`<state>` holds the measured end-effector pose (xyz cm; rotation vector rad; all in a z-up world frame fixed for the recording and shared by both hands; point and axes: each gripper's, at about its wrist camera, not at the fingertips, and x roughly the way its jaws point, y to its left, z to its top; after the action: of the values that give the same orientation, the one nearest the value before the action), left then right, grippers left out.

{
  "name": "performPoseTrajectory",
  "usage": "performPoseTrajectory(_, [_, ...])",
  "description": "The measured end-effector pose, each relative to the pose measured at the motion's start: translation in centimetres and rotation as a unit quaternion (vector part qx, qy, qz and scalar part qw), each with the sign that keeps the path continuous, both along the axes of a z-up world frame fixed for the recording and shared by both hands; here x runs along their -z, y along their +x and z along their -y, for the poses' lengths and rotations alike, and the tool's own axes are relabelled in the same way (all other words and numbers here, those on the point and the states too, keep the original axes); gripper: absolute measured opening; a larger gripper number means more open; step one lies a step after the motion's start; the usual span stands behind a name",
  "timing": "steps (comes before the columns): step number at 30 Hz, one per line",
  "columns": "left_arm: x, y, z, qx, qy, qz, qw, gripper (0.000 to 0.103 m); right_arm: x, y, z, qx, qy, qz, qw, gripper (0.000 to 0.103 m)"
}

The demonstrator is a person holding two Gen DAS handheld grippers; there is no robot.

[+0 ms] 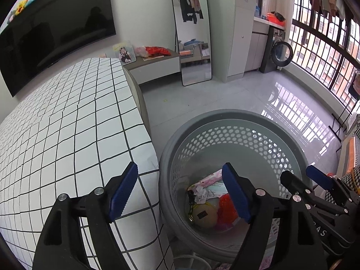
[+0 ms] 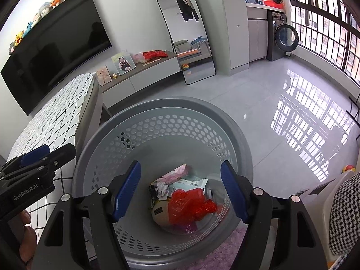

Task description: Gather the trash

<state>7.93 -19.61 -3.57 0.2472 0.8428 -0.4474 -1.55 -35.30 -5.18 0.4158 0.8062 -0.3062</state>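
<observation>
— Trash sits at the bottom of the grey basket [image 2: 144,121], doesn't it?

— Yes. We see a red plastic bag [image 2: 191,204] on top of the pile inside the basket, a round tan item [image 2: 160,213] touching it, a pink packet [image 2: 177,172] behind, and a crumpled white wrapper [image 2: 163,189] between them.

— And our grippers?

— We hold the right gripper [image 2: 181,193] over the basket's mouth, jaws spread wide, nothing between the blue pads [image 2: 127,191]. Our left gripper [image 1: 182,193] hangs at the basket's rim, one finger over the basket and the other over the checked cloth [image 1: 67,123], jaws likewise spread and empty.

— What stands beside the basket?

— The cloth-covered table touches its rim on one side; shiny floor tiles [image 2: 281,103] stretch away on the far side toward a mirror [image 2: 193,45].
</observation>
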Motion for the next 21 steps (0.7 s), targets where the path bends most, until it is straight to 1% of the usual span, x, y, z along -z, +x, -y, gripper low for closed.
performPoseTrajectory(2, [-0.1,0.0,-0.2,-0.003,-0.001,0.002,1.0,0.081,-0.1,-0.1,-0.1,-0.001,-0.002,0.0,1.0,0.07])
performPoseTrajectory(4, [-0.2,-0.1,-0.3,-0.005,-0.002,0.005,1.0,0.081,-0.2,-0.2,-0.2,0.0,-0.004,0.002,1.0,0.07])
performPoseTrajectory(8, [-0.4,-0.4,-0.6,-0.007,-0.003,0.011,0.9999,0.088,-0.3,-0.5,-0.3,0.002,-0.005,0.004,1.0,0.07])
performPoseTrajectory(13, [-0.8,-0.6,-1.0,-0.012,-0.01,0.015,0.9998,0.094,-0.6,-0.8,-0.5,0.002,-0.007,0.007,1.0,0.07])
performPoseTrajectory(16, [-0.9,-0.8,-1.2,-0.016,-0.012,0.018,0.9996,0.095,-0.7,-0.9,-0.6,0.001,-0.007,0.009,1.0,0.072])
performPoseTrajectory(21, [-1.0,-1.0,-1.5,-0.019,-0.011,0.023,0.9995,0.096,-1.0,-1.2,-0.9,0.002,-0.011,0.012,1.0,0.072])
